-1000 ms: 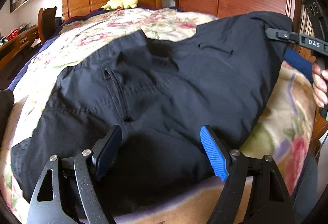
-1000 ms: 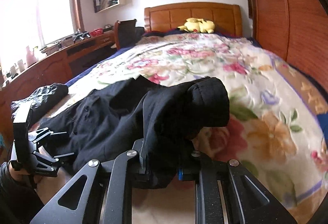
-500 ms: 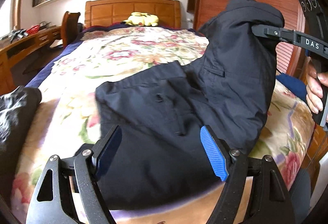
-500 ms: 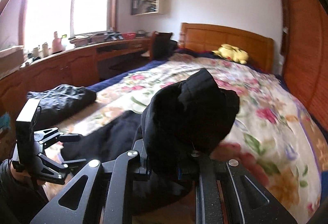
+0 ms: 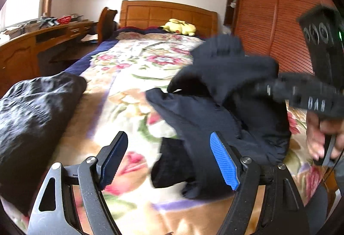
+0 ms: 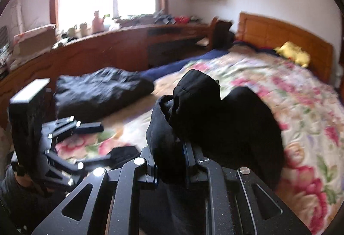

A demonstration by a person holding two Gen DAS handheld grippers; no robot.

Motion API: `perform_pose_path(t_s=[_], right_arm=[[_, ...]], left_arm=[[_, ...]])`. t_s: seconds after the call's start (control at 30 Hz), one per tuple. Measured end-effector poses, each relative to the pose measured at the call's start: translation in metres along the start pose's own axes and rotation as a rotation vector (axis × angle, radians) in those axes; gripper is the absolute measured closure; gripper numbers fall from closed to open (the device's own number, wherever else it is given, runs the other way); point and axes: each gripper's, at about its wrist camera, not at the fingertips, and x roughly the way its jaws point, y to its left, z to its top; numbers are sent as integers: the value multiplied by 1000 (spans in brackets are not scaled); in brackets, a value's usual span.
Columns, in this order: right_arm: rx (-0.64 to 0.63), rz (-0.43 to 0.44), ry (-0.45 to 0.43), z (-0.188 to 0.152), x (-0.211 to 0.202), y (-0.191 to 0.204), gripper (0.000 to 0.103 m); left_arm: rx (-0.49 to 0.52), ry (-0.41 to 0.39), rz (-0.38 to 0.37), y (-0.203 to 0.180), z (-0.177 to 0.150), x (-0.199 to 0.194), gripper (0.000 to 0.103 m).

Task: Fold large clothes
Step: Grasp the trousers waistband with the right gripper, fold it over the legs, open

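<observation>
Grippers work over the bed (image 5: 129, 75), which carries a floral blanket (image 6: 296, 101); positions below are given relative to this bed.

Left gripper (image 5: 169, 159): points down at a slant over the foot end of the bed. Jaws stand wide apart, released, with nothing pressed between the blue pads (image 5: 224, 161). A fold of the dark trousers (image 5: 225, 105) lies on the blanket below and partly between the fingers, not gripped.

Right gripper (image 6: 169, 161): also tilted downward, held near the foot end. Jaws are clenched on a bunched fold of the dark trousers, which rises in a mound above the fingers and drapes onto the blanket. In the left wrist view a hand (image 5: 320, 138) holds this gripper's handle at the right-hand side of the bed.

Markings: white lettering on the right gripper's body is motion-blurred and cannot be read.

Second dark garment (image 6: 101, 93): lies bundled at the bed's window-side edge.
</observation>
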Motion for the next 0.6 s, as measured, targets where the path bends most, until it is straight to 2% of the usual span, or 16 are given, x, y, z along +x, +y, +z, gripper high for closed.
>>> perform_pose_path(t_s=[0.17,0.23,0.43,0.53,0.6], right_arm=[[-26,49,112,-7,35,7,83],[-32,36,150,-9,44,8,82],[8,-5,124,4,39,-2,74],[-2,-33,91,5,25,-3,63],[-8,-22,79,0,15,-2,45]], left_arm=[[-45,-6,22,20,-3,-2,23],[-59,-11,24,25,-3,-2,23],[-73,-17,10,28,-3,-4,23],[-67,-14,10,26,-4,-3,23],[-65,-14,9,25,-4,-4,23]])
